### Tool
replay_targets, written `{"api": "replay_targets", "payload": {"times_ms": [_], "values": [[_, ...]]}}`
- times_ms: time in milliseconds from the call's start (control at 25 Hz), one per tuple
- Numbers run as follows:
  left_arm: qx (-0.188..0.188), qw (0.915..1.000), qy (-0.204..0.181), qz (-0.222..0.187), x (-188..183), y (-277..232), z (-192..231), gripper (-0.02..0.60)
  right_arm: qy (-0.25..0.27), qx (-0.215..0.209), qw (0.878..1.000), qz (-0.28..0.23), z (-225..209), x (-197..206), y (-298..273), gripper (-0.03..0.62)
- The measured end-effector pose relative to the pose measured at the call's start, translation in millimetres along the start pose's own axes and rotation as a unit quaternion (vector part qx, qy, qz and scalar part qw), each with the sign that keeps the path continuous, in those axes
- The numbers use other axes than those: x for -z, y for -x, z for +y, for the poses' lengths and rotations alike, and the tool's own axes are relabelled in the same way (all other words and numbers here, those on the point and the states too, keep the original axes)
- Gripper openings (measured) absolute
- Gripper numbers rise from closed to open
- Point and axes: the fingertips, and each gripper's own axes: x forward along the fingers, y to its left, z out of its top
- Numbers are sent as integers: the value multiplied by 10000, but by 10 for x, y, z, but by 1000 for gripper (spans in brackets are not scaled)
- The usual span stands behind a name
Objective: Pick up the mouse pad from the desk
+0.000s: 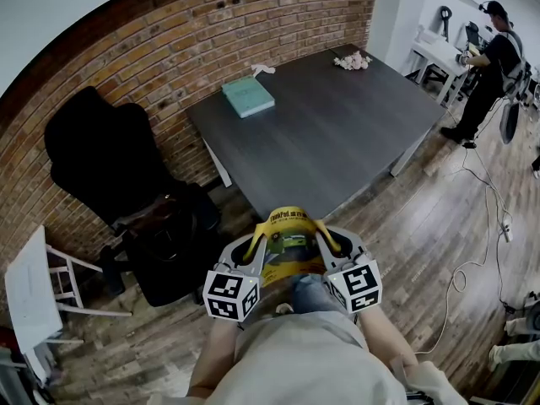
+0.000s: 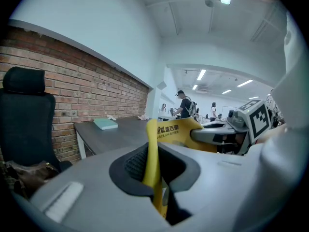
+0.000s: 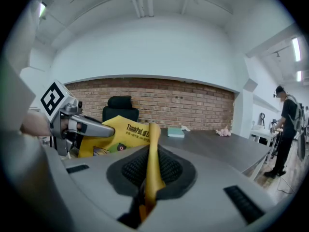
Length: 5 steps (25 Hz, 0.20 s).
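While left gripper [image 1: 256, 243] and right gripper [image 1: 326, 240] each clamp one edge, the mouse pad [image 1: 288, 241] arches between them, off the desk [image 1: 337, 133].

The left hand-held gripper [image 1: 256, 241] and right hand-held gripper [image 1: 336, 241] have grey shells, dark ribbed pads [image 3: 169, 168] and white cubes [image 1: 230, 294] with black square markers. The person's shirt [image 1: 312, 365] is pale.

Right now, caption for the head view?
Yellow mouse pad pinched by left gripper and right gripper, off the grey desk.

Grey desk [image 1: 337, 133]: teal book [image 1: 248, 96], pink item [image 1: 352, 61].
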Motion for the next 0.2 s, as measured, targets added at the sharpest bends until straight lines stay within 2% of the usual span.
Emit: {"api": "replay_targets", "payload": {"times_ms": [200], "values": [[14,10000,8,3,-10,-54,32,29,-21,-12,10000,-16,-37,-10,-47,23]]}}
